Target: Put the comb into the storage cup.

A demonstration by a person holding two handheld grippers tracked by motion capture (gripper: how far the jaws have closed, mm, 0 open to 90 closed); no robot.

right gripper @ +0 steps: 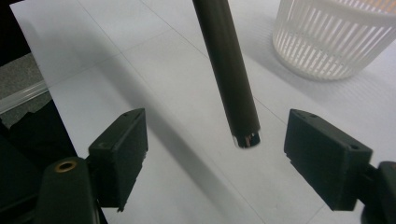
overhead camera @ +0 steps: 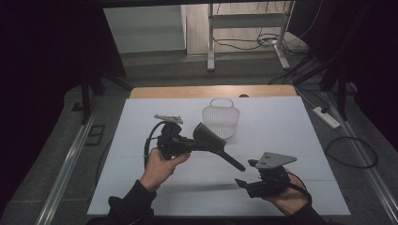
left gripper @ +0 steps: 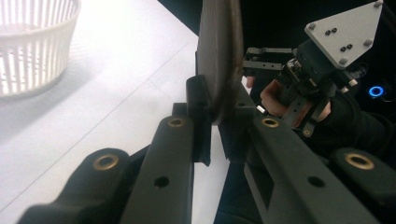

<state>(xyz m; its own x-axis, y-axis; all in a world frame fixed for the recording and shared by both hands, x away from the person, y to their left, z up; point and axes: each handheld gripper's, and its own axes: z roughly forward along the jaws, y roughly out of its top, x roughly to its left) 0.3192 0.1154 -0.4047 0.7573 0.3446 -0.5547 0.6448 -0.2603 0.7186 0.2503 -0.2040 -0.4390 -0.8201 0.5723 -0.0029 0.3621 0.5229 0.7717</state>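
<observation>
- High view: one black hairbrush (overhead camera: 213, 140) is held off the white bench (overhead camera: 291, 122) by the left gripper (overhead camera: 187, 143), whose fingers are closed on the brush near its head. The long axis runs from the head at far left down to the handle tip at near right, and that tip points at the right gripper (overhead camera: 245, 174), which waits just short of it with fingers spread and nothing in them. One white slatted basket (overhead camera: 219, 118) stands just beyond the brush head, closer to the left hand (overhead camera: 159, 164) than to the right hand (overhead camera: 284, 194).
- Left gripper view: the fingers (left gripper: 198, 116) pinch the brush's flat edge (left gripper: 219, 60) between them; the basket (left gripper: 32, 46) sits far left, and the other gripper (left gripper: 322, 65) lies ahead to the right.
- Right gripper view: the handle (right gripper: 229, 74) comes down from the top, its end hanging between the wide-apart fingers (right gripper: 121, 154), touching neither; closing here would likely catch just the tip. The basket (right gripper: 341, 39) is far right.
- Count: one brush, one basket, two grippers.
</observation>
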